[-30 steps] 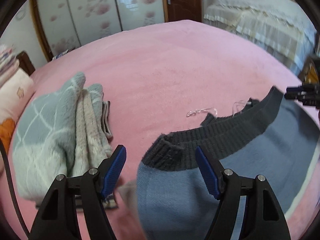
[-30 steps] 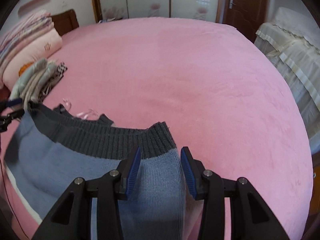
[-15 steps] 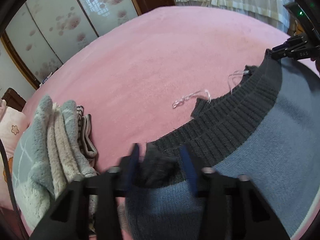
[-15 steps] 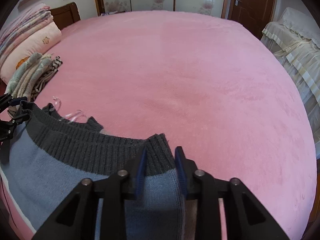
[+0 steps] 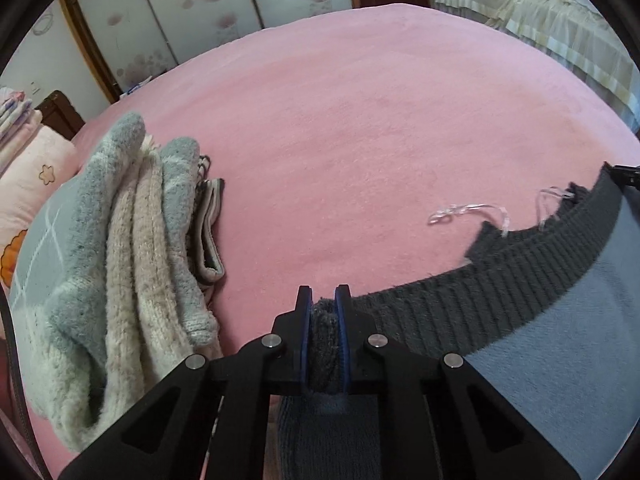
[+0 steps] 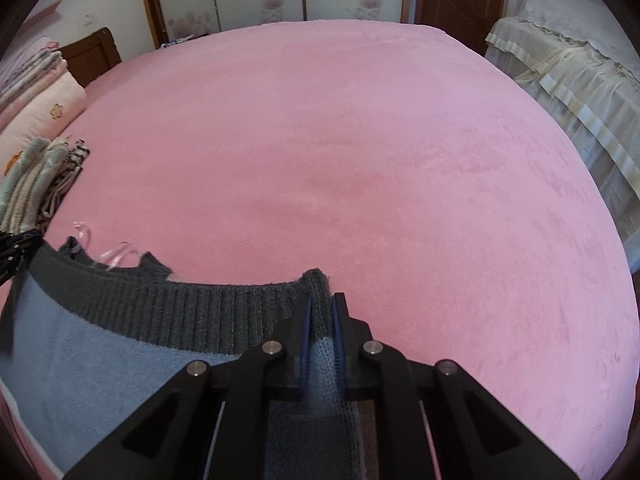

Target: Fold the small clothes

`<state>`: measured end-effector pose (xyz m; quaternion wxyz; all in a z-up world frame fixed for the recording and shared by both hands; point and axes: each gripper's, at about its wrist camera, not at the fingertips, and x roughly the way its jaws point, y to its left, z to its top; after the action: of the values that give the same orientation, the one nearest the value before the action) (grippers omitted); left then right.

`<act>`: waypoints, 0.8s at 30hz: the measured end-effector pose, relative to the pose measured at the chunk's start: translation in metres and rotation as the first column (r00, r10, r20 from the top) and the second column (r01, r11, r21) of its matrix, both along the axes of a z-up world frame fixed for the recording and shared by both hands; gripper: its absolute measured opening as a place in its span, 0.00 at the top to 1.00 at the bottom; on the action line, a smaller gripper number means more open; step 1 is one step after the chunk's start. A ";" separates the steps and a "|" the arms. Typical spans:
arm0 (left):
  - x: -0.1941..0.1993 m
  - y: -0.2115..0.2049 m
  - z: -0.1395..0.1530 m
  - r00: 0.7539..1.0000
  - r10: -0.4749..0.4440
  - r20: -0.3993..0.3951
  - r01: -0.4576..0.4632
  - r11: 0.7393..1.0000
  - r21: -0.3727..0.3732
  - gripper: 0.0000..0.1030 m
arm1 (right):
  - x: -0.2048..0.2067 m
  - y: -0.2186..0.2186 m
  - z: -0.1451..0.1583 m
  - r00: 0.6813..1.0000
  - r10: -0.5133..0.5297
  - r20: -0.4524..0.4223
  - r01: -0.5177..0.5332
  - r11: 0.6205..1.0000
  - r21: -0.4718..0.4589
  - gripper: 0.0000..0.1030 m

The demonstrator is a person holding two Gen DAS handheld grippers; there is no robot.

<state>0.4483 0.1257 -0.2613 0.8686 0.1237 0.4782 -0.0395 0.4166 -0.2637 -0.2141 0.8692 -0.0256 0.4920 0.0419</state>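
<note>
A small blue knit sweater (image 5: 560, 320) with a dark grey ribbed band lies at the near edge of the pink bed cover (image 5: 340, 140). My left gripper (image 5: 323, 300) is shut on the band's left corner, which is bunched between the blue pads. In the right wrist view the same sweater (image 6: 100, 360) stretches leftward. There my right gripper (image 6: 323, 300) is closing its jaws on the band's right corner, and the pads press on the knit. Each gripper's tip shows at the edge of the other view: the right gripper (image 5: 626, 176), the left gripper (image 6: 12, 248).
A pile of folded grey and cream knitwear (image 5: 112, 260) lies left of the sweater. Clear ribbon loops (image 5: 468, 212) trail from the sweater's neck. Pillows (image 5: 24, 168) lie at the far left, and a cream-covered bed (image 6: 568, 80) stands to the right. The pink cover stretches far ahead.
Both grippers have gone from wide open around the ribbed band to closed on its corners. The left one moved forward and down onto the band.
</note>
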 end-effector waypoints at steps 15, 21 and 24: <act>-0.015 -0.016 -0.010 0.999 0.013 0.037 -0.017 0.996 0.083 0.65 | 0.000 0.006 -0.004 1.000 -0.007 -0.023 0.006 1.000 -0.030 0.85; -0.048 -0.037 0.043 0.996 0.004 0.092 -0.013 0.995 0.098 0.28 | -0.027 0.018 0.048 0.999 0.013 0.029 -0.015 0.999 0.046 0.67; -0.067 -0.053 0.072 0.994 0.039 0.100 -0.054 0.986 0.155 0.28 | -0.051 0.035 0.075 0.998 0.039 0.058 -0.043 0.997 0.065 0.57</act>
<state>0.3814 0.0730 -0.1897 0.8789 0.1824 0.4401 0.0249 0.3661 -0.2291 -0.1387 0.8820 -0.0081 0.4651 0.0752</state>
